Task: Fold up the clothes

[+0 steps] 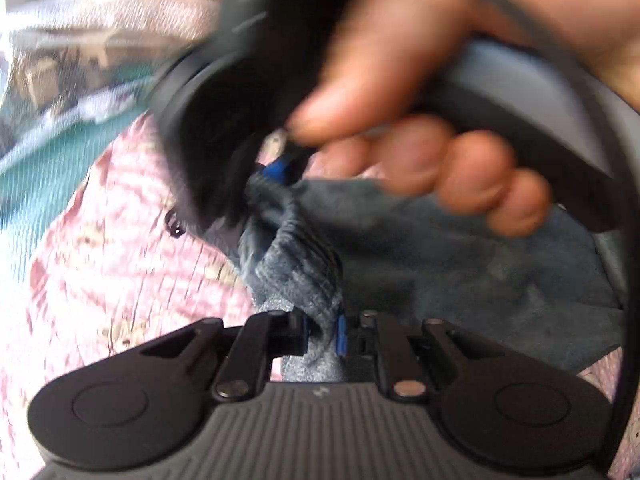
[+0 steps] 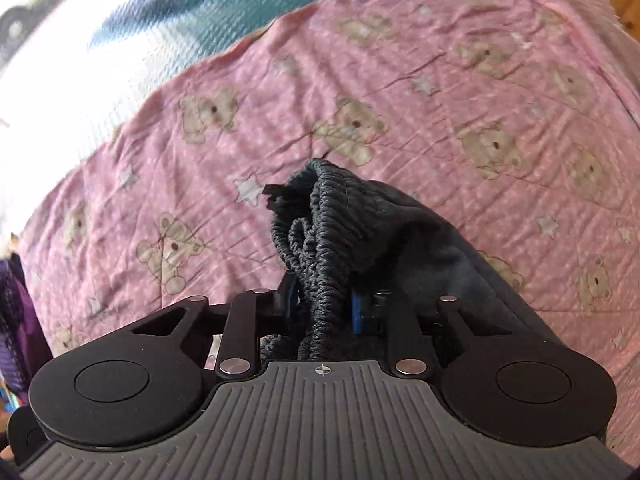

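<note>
Dark blue-grey knit cloth, a garment [image 2: 340,240] with a gathered, ribbed elastic band, is bunched between the jaws of both grippers and hangs above the bed. In the right wrist view the band runs straight away from the right gripper [image 2: 323,304], its long axis following the line of the jaws, and ends in a rounded fold ahead of them. A small black tab sticks out just left of that far end. The smoother body of the garment falls off to the right of the jaws and drops out of sight below the gripper.

Those jaws stand narrow with the band pinched between the blue pads. No earlier picture shows how they got there.

In the left wrist view the left gripper [image 1: 323,334] has its jaws almost together on a ribbed edge of the same garment [image 1: 304,276]. From there the cloth rises ahead of the jaws to the other gripper's blue pad, held in the person's hand [image 1: 404,148], which is blurred. More of the garment spreads to the right of the jaws.

Under it all lies a pink blanket [image 2: 460,92] printed with teddy bears and stars, covering the bed. Beyond the blanket, ahead and left of the jaws, a teal cover [image 2: 208,12] shows.
</note>
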Demonstrator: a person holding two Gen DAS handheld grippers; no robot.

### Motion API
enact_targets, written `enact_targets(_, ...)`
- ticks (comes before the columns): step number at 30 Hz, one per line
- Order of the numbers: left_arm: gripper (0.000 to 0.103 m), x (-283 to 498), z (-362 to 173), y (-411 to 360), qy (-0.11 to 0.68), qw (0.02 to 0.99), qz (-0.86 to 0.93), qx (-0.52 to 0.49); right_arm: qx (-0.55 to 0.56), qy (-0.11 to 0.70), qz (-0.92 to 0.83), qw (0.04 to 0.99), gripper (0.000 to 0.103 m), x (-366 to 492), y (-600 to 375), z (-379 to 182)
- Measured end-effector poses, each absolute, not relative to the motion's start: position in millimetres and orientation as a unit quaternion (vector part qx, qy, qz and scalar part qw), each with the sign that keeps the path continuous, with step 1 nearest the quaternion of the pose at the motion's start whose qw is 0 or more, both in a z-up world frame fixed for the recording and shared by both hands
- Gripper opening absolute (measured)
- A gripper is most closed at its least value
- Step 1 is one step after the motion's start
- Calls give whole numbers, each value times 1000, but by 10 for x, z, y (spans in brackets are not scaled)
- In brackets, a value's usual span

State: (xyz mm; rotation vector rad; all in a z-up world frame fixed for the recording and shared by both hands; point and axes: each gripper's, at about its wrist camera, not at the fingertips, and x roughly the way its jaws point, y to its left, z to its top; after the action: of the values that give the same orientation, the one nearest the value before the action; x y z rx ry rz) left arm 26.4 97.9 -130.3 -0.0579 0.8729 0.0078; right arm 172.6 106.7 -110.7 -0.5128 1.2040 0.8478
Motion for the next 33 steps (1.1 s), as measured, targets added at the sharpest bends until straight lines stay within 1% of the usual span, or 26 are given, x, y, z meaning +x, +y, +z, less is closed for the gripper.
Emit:
enact_targets(3,13,211,-1113,758,391,919,-55,-17,-113,532,360,758,20,1837,279,-765)
enact_targets(4,15,193,-1052,665,381,921,-82,-17,-70,532,346,770,20,1872,-38,-696)
enact_targets(5,21,177,-1004,573,372,921,-112,-20,-25,537,325,778,20,1903,-388,-708)
enact_targets(6,22,166,-988,486,368,918,-145,-28,11,545,299,783,20,1928,-743,-809)
enact_targets(7,27,161,-1001,407,370,912,-173,-32,48,552,272,787,20,1954,-1098,-910)
enact_targets(8,30,166,-1037,330,378,904,-198,-31,85,559,246,787,20,1971,-1443,-1042)
enact_targets(10,30,198,-1138,242,400,889,-222,-31,142,580,203,776,20,1935,-1935,-1488)
enact_targets(12,30,284,-1234,264,423,879,-218,-40,187,588,185,765,26,1863,-2237,-1858)
enact_targets(15,29,495,-1288,438,440,877,-181,-63,250,554,183,773,35,1740,-2455,-1975)
enact_targets(17,28,655,-1275,591,442,880,-144,-92,251,533,176,789,40,1656,-2503,-1918)
enact_targets(18,29,729,-1266,669,442,881,-127,-111,248,523,178,795,41,1600,-2511,-1888)
enact_targets(19,33,810,-1269,755,442,880,-115,-132,243,516,178,802,31,1548,-2522,-1858)
enact_targets(20,41,923,-1295,849,446,876,-109,-151,228,516,172,808,31,1510,-2540,-1838)
enact_targets(22,45,1214,-1378,938,461,861,-108,-184,192,510,149,825,29,1463,-2577,-1844)
enact_targets(23,47,1370,-1444,967,470,853,-114,-197,177,505,131,835,35,1447,-2610,-1818)
enact_targets(24,48,1491,-1506,983,478,846,-118,-207,157,497,112,846,38,1425,-2622,-1738)
enact_targets(25,48,1553,-1564,976,484,840,-120,-213,137,488,93,857,38,1404,-2634,-1659)
enact_targets(27,55,1678,-1678,963,498,828,-124,-226,81,454,79,884,40,1306,-2552,-1410)
enact_targets(28,56,1741,-1735,957,504,822,-126,-232,50,433,87,896,41,1235,-2454,-1268)
enact_targets(30,56,1851,-1844,953,515,811,-128,-246,-3,398,161,903,49,1064,-2085,-1061)
enact_targets(31,56,1876,-1889,973,516,807,-127,-257,-31,384,201,901,60,971,-1884,-991)
enact_targets(32,56,1899,-1941,999,516,803,-130,-270,-63,385,250,886,71,855,-1628,-1035)
enact_targets(33,56,1930,-2008,1029,514,798,-139,-283,-94,384,298,868,74,739,-1371,-1078)
